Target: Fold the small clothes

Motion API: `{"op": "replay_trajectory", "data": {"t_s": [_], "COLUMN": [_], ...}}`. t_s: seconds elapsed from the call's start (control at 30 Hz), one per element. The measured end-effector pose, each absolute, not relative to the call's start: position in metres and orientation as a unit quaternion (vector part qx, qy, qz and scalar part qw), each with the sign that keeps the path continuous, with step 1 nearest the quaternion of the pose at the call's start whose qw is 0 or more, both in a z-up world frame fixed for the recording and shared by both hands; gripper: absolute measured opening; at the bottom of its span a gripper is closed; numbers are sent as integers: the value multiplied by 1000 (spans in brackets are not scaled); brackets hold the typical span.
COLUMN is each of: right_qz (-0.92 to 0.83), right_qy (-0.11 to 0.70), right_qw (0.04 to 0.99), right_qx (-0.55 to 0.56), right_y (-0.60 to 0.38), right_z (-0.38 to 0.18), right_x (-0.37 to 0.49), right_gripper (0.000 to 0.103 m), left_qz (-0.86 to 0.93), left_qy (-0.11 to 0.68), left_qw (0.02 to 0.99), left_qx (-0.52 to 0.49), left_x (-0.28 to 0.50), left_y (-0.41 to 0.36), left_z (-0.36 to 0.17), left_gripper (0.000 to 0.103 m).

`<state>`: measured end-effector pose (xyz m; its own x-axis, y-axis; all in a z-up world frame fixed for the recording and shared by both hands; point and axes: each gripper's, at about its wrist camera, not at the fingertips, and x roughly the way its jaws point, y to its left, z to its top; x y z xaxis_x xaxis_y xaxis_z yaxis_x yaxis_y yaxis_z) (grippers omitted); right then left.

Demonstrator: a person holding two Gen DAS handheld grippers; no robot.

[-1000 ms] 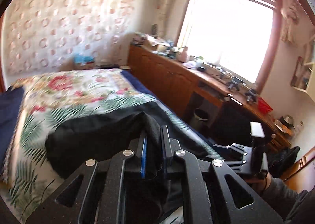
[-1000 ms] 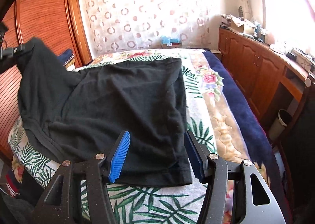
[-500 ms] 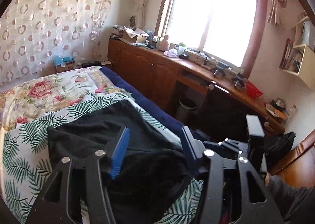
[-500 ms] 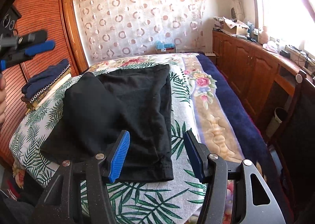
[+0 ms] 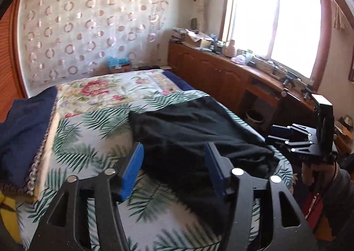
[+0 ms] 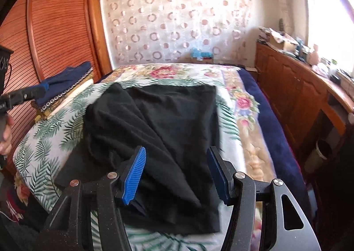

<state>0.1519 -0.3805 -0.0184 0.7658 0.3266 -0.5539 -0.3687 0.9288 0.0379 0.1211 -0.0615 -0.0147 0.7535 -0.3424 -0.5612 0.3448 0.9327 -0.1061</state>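
1. Left wrist view: one black garment lies loosely folded on one bed covered in a floral, palm-leaf spread, toward the bed's right side near the edge.
2. The left hand-held gripper hangs over the garment's near end with its two blue-padded fingers spread wide, released and grasping nothing. Whether the pads graze the cloth cannot be told.
3. One folded navy stack sits at the bed's left side, apart from the garment.
4. The right hand-held gripper appears at the right edge, beyond the bed, seen from the side. Its jaws cannot be judged from here.
5. One long wooden desk runs under the window, cluttered with small items. One waste bin stands beside it.
6. Right wrist view: the same single black garment shows one side flipped over the middle, creased diagonally, with a flat rectangular part behind.
7. The right hand-held gripper is poised above the garment's near hem, its two fingers wide apart, released and empty.
8. The left hand-held gripper enters at the left edge, clear of the garment, in front of the navy stack and one slatted wooden wardrobe.
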Motion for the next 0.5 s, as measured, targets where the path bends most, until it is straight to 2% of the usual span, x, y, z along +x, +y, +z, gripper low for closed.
{"op": "replay_trajectory", "data": {"t_s": [0.03,0.07,0.37,0.5], "right_qz": [193,200,286,331], "right_qy": [286,286,284,292], "right_qw": [938,936,912,893], "right_qx": [-39,-40,-73,-89], "right_y": [-373,-367,-286,-246], "right_z": [-17,-17,-11,-15], "right_x": [157,161,202,219], "right_gripper": [59,59,59,50], "left_qz": [-175,-167,-116,-107], "left_qy": [296,294,299,302], "left_qw": [939,941,947,947], "left_qx": [0,-1,-28,-35], "left_x": [118,117,107,106], "left_y": [-52,-46,1,11], "left_z": [-17,-19,-34,-41], "left_gripper": [82,83,84,84]}}
